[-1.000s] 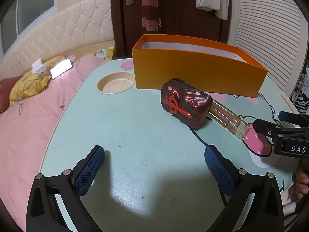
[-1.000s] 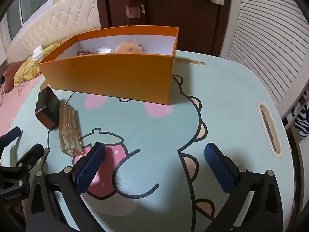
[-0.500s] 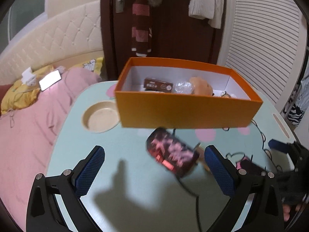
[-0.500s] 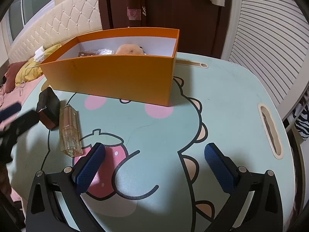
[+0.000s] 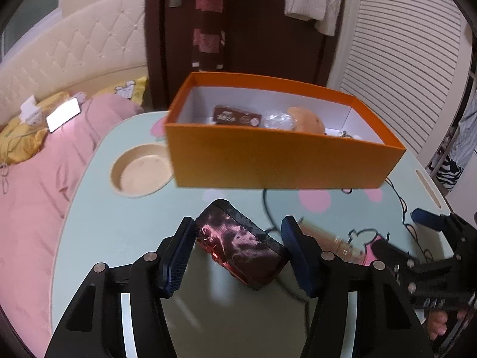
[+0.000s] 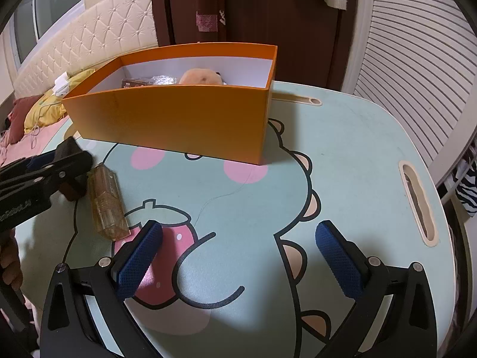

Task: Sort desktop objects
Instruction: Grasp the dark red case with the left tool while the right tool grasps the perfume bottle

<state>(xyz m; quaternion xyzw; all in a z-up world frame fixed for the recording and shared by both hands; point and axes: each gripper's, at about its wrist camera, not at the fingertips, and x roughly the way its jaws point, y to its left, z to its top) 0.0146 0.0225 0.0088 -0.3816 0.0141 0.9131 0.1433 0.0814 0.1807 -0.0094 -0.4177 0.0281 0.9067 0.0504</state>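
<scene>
Beige round dish: one, sunk in the mint cartoon-print table, left of the box.
Left gripper: jaws just been closing, both blue pads look pressed on the dark maroon block-shaped case with red glossy markings.
Maroon case: one, on the table before the box, long axis running diagonally, far-left to near-right.
Orange cardboard box: one, about four items inside, hard to count.
Clear amber plastic bottle: one, lying flat beside the case.
Right gripper: spread wide, nothing between its pads.
</scene>
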